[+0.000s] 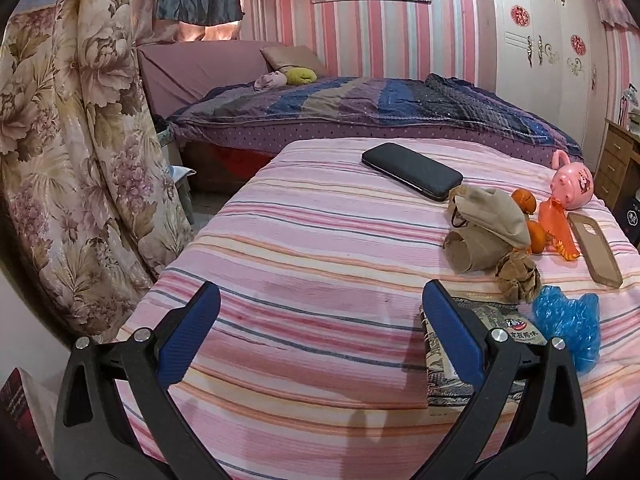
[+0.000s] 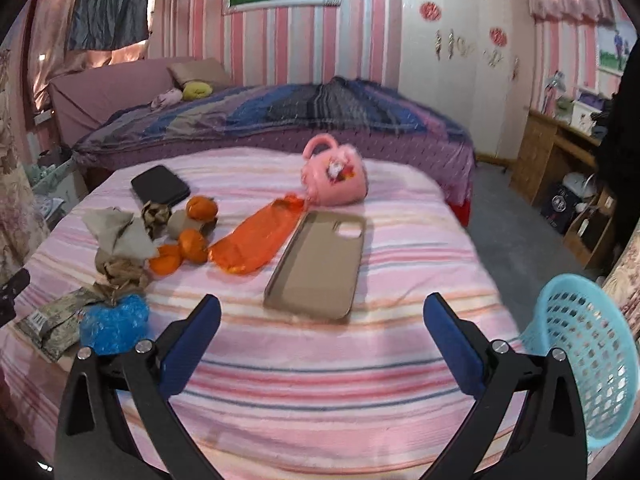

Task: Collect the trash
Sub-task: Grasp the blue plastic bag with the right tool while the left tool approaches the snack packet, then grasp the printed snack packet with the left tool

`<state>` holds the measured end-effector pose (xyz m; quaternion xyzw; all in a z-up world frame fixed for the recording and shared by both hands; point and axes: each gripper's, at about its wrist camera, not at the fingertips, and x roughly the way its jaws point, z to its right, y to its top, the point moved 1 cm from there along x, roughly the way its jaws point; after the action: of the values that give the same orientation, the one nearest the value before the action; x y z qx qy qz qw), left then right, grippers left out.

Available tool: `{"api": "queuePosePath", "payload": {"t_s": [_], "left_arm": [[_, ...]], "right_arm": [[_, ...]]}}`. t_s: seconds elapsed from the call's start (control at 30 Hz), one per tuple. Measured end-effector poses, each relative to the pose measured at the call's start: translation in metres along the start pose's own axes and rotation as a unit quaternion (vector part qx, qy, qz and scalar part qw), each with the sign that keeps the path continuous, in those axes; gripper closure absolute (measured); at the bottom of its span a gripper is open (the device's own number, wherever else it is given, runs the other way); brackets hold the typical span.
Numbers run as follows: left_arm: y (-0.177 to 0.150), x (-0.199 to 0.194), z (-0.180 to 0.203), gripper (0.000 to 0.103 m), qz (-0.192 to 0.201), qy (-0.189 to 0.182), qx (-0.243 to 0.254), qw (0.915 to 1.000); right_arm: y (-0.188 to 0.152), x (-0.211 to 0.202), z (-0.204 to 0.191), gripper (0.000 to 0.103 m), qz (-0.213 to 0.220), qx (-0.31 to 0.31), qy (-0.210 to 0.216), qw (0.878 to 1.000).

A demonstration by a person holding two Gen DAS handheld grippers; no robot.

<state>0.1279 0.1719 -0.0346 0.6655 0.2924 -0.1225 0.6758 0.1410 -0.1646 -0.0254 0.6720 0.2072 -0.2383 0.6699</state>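
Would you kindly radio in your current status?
Left gripper and right gripper open, empty. Trash untouched: blue wrapper, crumpled paper. Basket at right. Path clear.

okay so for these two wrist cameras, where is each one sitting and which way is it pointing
Left wrist: on the left gripper, low over the striped cloth's left part, facing the purple bed; its blue fingers show, wide open.
Right wrist: on the right gripper, further right, facing the same way; its open fingers show, blue basket at right.
Shared: phone case, orange bag, blue bag, pink toy, black wallet.
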Motion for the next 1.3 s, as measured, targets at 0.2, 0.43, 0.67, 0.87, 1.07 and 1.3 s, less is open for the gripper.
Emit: {"api": "queuePosePath", "payload": {"t_s": [0.2,0.43,0.67,0.87,1.07,1.3], "left_arm": [[0.001,-0.004,-0.007,0.005,0.003,0.0,-0.005,1.0],[-0.002,-0.01,-0.015,0.005,0.008,0.009,-0.011,0.9999],[-0.003,-0.014,-0.019,0.005,0.009,0.012,-0.014,0.9998],[-0.006,-0.015,-0.02,0.005,0.004,0.008,-0.016,0.9998],[-0.008,-0.018,-0.016,0.005,0.001,-0.003,-0.013,0.9999],[-0.011,-0.017,0.001,0.005,-0.009,-0.024,-0.003,0.9997]], "right_arm": [[-0.006,0.005,-0.013,0.004,-0.008,-0.016,0.022,1.0],[-0.008,-0.008,-0.052,0.004,0.013,-0.059,0.064,0.996],[-0.017,-0.007,-0.085,0.005,-0.003,-0.088,0.095,0.992],[-0.029,0.014,-0.109,0.025,-0.049,-0.099,0.128,0.986],[-0.037,0.019,-0.117,0.054,-0.07,-0.098,0.18,0.976],[-0.036,0.008,-0.101,0.084,-0.055,-0.094,0.185,0.977]]}}
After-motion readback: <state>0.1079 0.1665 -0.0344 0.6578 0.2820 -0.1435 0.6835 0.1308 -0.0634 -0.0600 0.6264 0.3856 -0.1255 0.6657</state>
